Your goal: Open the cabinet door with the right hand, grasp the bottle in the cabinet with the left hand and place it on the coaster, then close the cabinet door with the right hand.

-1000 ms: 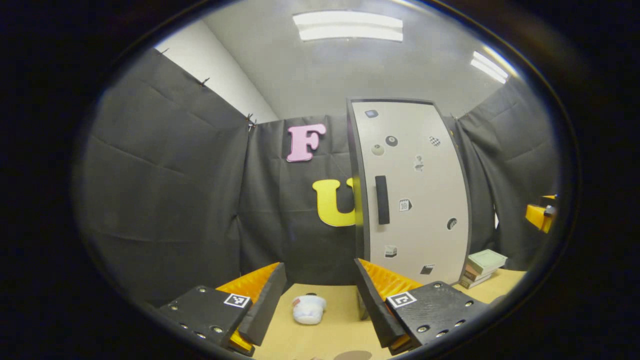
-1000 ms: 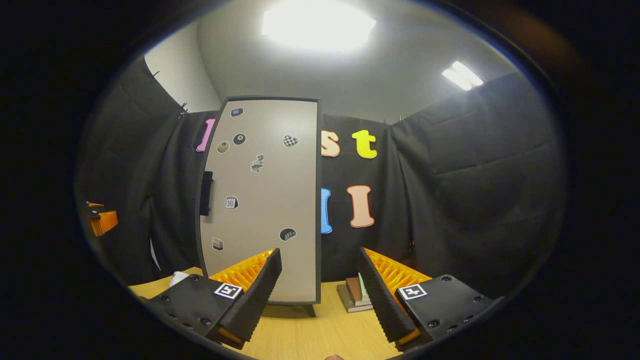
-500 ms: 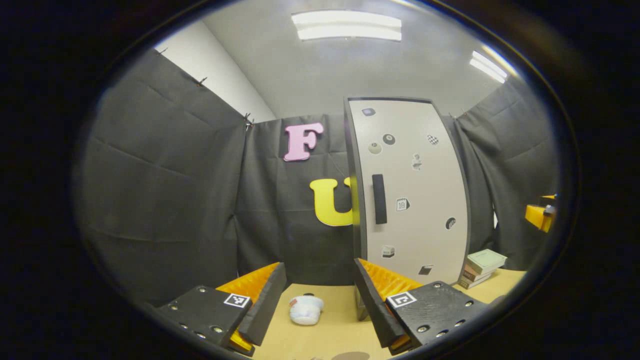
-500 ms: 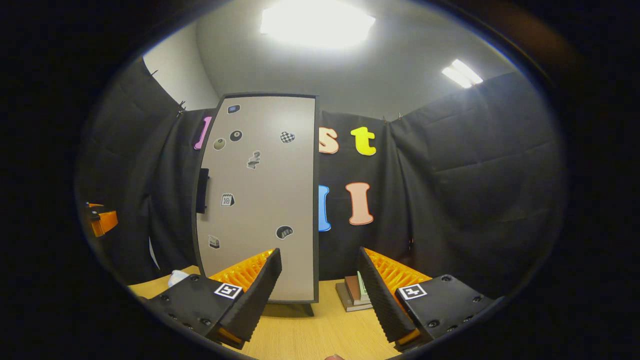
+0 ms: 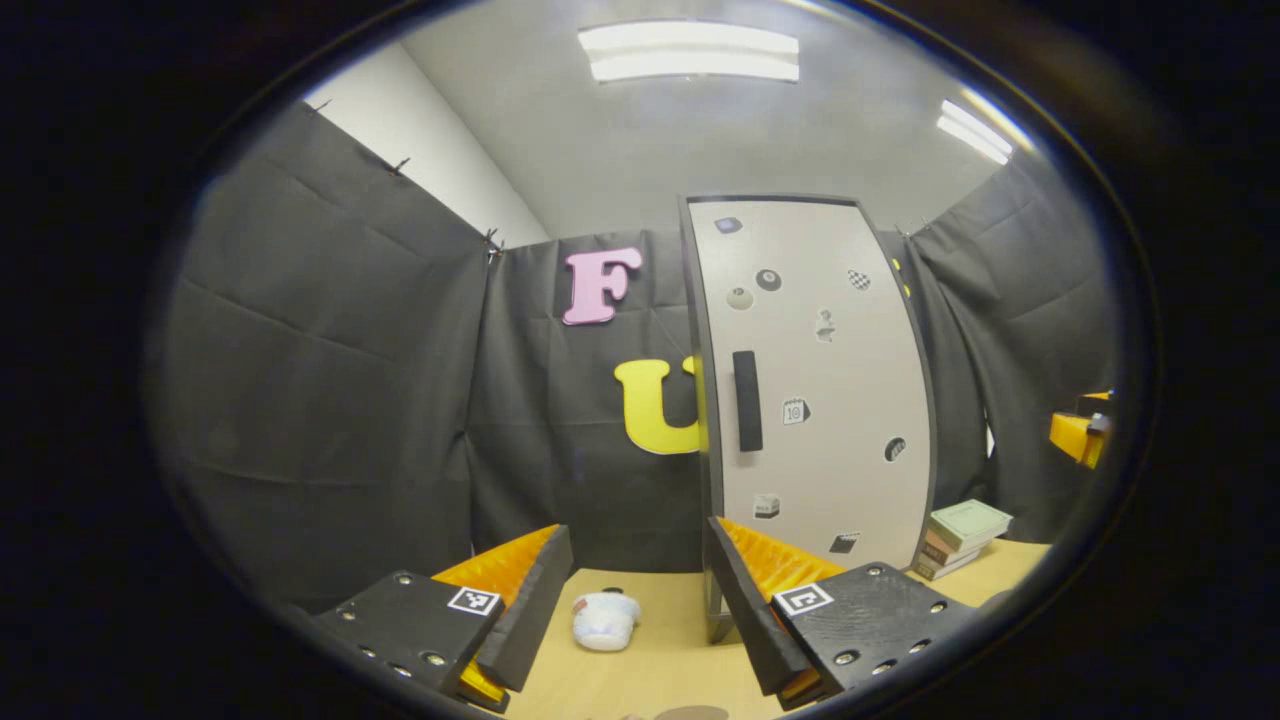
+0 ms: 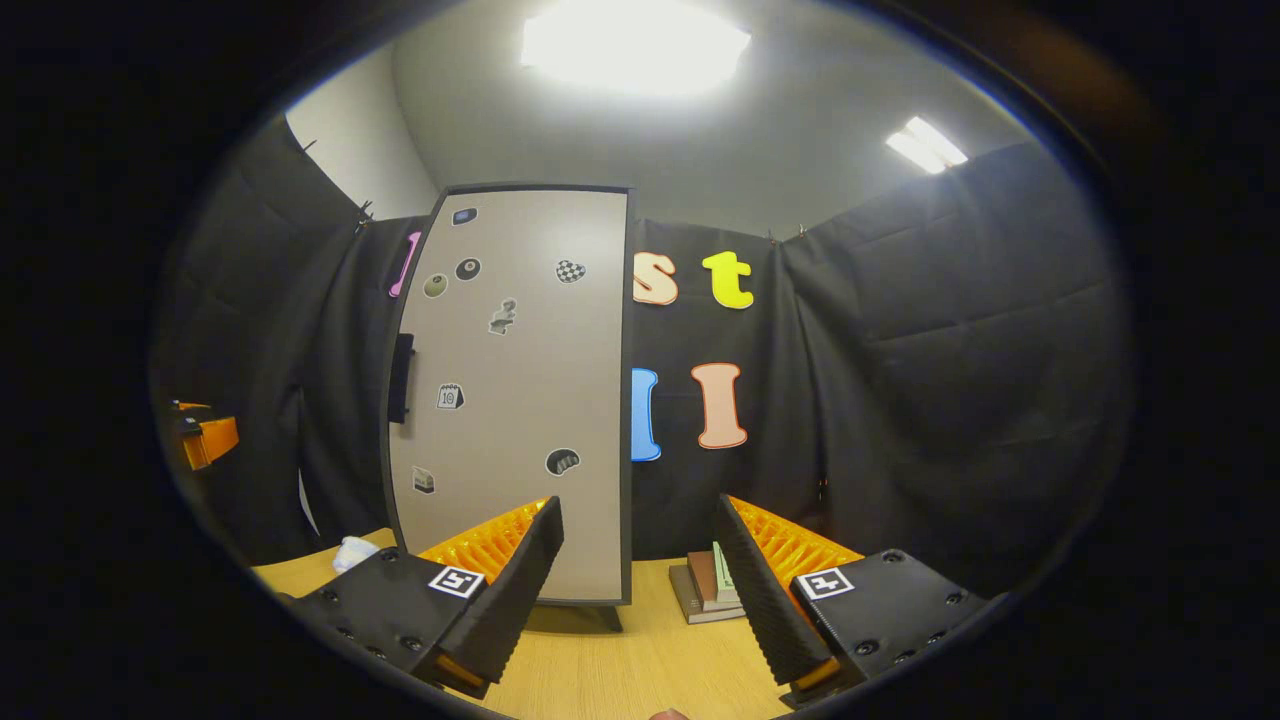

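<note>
Both claws, left point(image 5: 640, 610) and right point(image 6: 640, 590), hang spread apart, gripping nothing. The cabinet point(image 6: 510, 390) stands at the worktop's point(image 6: 640, 670) back edge, door closed, handle point(image 5: 746, 400) untouched.

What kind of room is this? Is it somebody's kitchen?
Probably not a real kitchen. It looks like a recording booth: black cloth walls all around, a tall cabinet standing on a wooden table, and some books beside it.
</note>
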{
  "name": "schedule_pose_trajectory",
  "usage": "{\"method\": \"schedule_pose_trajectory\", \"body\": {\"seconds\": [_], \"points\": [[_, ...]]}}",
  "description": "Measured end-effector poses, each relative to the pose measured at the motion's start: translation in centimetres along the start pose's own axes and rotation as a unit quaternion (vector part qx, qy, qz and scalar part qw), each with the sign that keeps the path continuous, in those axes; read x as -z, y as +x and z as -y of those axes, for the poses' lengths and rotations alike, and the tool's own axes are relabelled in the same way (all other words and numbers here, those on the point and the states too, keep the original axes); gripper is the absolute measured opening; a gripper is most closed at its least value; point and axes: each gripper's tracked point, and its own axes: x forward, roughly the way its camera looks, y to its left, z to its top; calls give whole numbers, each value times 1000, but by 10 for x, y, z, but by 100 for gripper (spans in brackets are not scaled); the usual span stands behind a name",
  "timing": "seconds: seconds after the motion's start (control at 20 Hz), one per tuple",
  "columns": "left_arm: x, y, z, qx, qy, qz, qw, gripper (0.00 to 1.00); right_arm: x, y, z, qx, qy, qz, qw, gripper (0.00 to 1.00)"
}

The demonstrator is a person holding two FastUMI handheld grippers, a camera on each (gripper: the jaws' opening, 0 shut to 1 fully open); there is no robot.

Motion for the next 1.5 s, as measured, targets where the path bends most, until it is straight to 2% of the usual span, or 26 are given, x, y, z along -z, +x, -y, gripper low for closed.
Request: {"method": "schedule_pose_trajectory", "body": {"seconds": [0.35,0.7,1.1,1.5], "points": [[-1,-4,23,-15,-5,-3,1000,83,3,15,16,-22,-2,0,1000,98],[1,-14,21,-51,14,-6,999,82,-1,40,4,-64,9,2,998,98],[11,-1,-25,-74,24,-15,997,82,-24,81,-58,-92,36,5,995,97],[28,10,-99,-107,26,-19,994,83,-44,121,-152,-142,39,6,989,97]]}}
